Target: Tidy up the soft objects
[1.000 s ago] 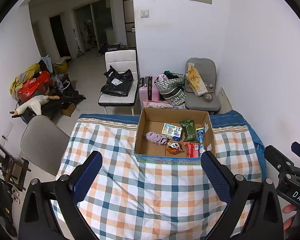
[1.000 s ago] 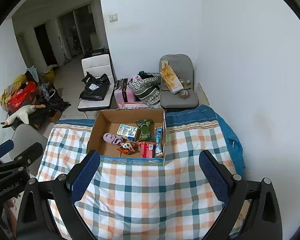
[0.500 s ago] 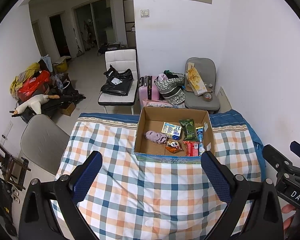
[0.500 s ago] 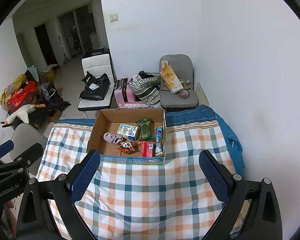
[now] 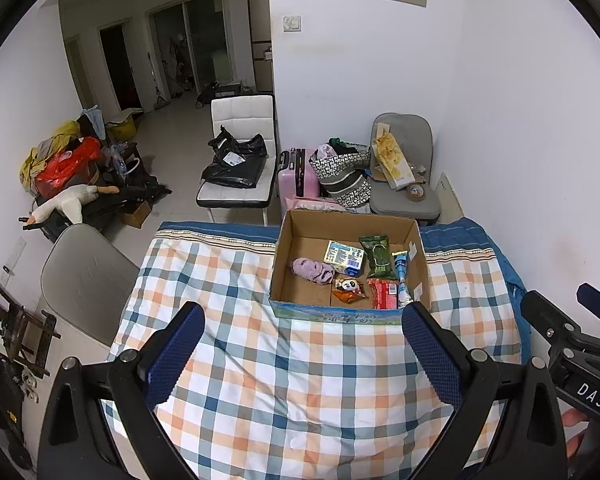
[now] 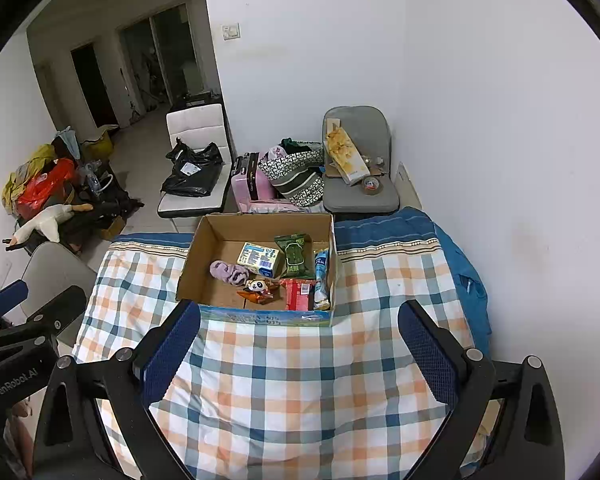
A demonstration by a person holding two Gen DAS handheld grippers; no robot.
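Note:
An open cardboard box [image 5: 284, 240] [image 6: 188, 260] stands at the far side of the checked tablecloth [image 5: 300, 380] [image 6: 300, 380]. It holds a purple soft bundle [image 5: 312, 270] [image 6: 227, 272], a tissue pack [image 5: 343, 257] [image 6: 259, 259], a green packet [image 5: 376, 256] [image 6: 296, 255], a small panda toy [image 5: 350, 285] [image 6: 258, 286], a red packet [image 5: 382, 294] [image 6: 298, 294] and a blue tube [image 5: 401, 276] [image 6: 321, 276]. My left gripper [image 5: 302, 354] and right gripper [image 6: 300, 354] are both open and empty, held above the cloth in front of the box.
A grey chair [image 5: 84, 276] stands at the table's left side. Behind the table are a white chair with a black bag [image 5: 236, 160], a pink suitcase [image 5: 296, 172], a patterned bag [image 5: 344, 176] and a grey chair with clutter [image 5: 404, 168]. A white wall is close on the right.
Both grippers have drawn back very slightly from the box. Nothing has been picked up or let go.

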